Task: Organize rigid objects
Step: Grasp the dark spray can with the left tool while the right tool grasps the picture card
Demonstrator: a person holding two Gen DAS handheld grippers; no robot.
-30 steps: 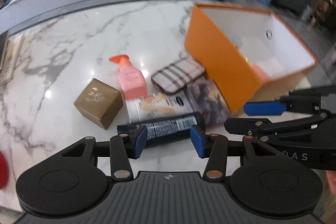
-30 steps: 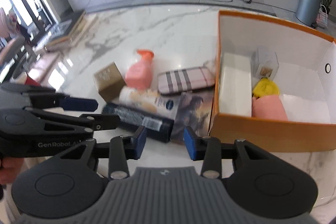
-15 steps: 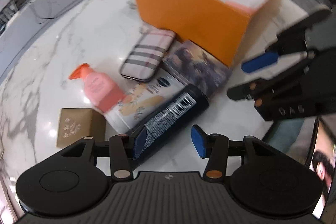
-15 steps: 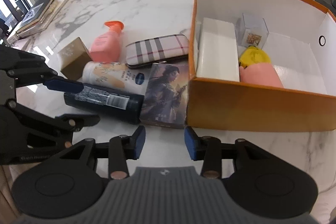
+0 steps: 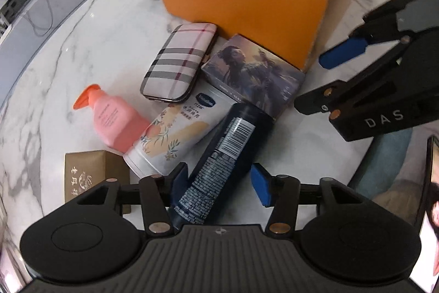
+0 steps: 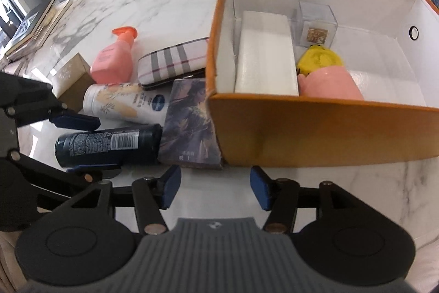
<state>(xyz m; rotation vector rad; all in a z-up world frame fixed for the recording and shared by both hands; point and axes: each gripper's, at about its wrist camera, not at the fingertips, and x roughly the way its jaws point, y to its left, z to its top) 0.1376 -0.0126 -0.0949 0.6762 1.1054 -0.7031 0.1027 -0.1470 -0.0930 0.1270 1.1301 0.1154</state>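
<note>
Left gripper (image 5: 219, 180) and right gripper (image 6: 215, 187) both hold their jaws wide apart.

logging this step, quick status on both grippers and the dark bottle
Left gripper open, jaws straddling the dark bottle, not closed. Right gripper open, empty. Bottle lies against the picture box beside the orange box.

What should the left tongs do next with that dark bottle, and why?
Probably close. The left tongs are open, and the dark bottle lies on its side between their blue pads, one pad seemingly touching it. Once gripped, it could go into the orange box, which still has room.
</note>
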